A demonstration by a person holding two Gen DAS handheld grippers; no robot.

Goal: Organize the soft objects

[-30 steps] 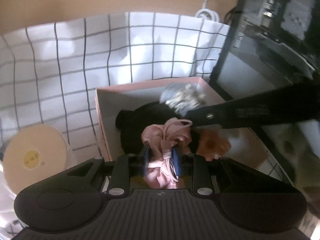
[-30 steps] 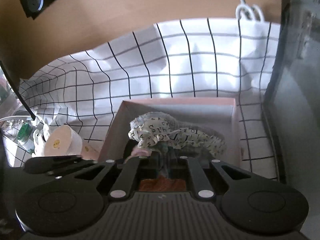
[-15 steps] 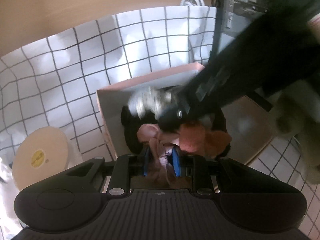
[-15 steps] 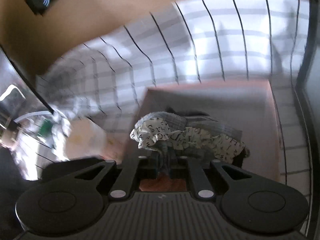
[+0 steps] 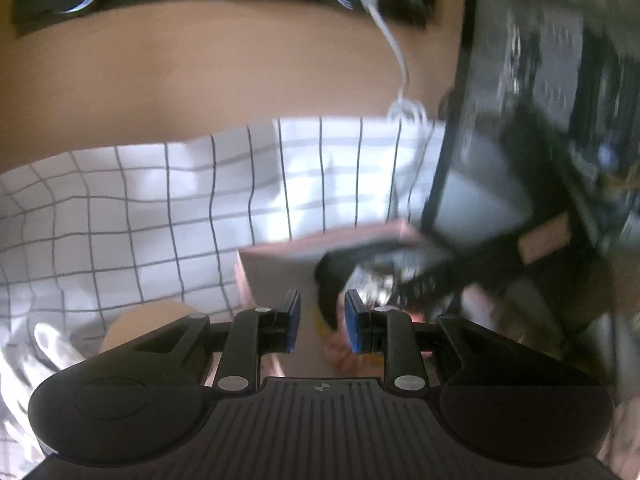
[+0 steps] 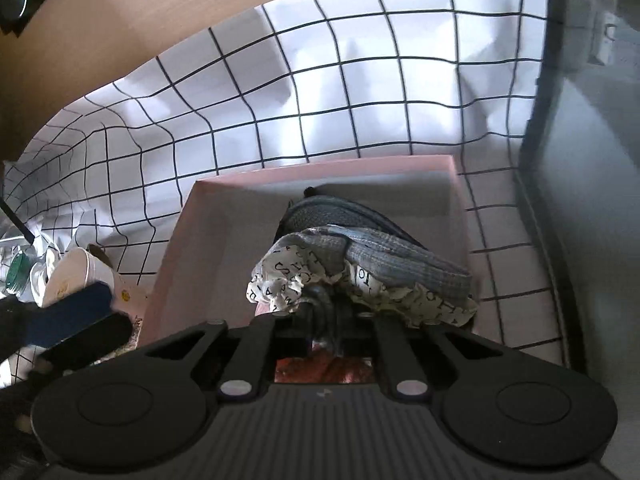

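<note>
white cloth (image 6: 360,92) with a black grid, rumpled, spread over a tan wooden tabletop (image 5: 200,92); dark glass-sided case (image 6: 592,160) standing at the right edge; pink box (image 6: 208,216), open-topped, resting on the cloth beside the case; paper cup (image 6: 80,276) lying on its side to the left of the box, near it; white cable (image 5: 392,44) trailing across the wood at the far end; right gripper (image 6: 322,316), jaws opening though nearly together, a letter-printed scrunchie (image 6: 288,276) and a grey ribbed scrunchie (image 6: 400,260) bunched between them, over the inside of the box; left gripper (image 5: 318,320), blue pads (image 5: 294,320) parted with nothing between them, hovering above the near left corner of the box; its view is blurred, dark and pink soft items in the box cannot be told apart.
</note>
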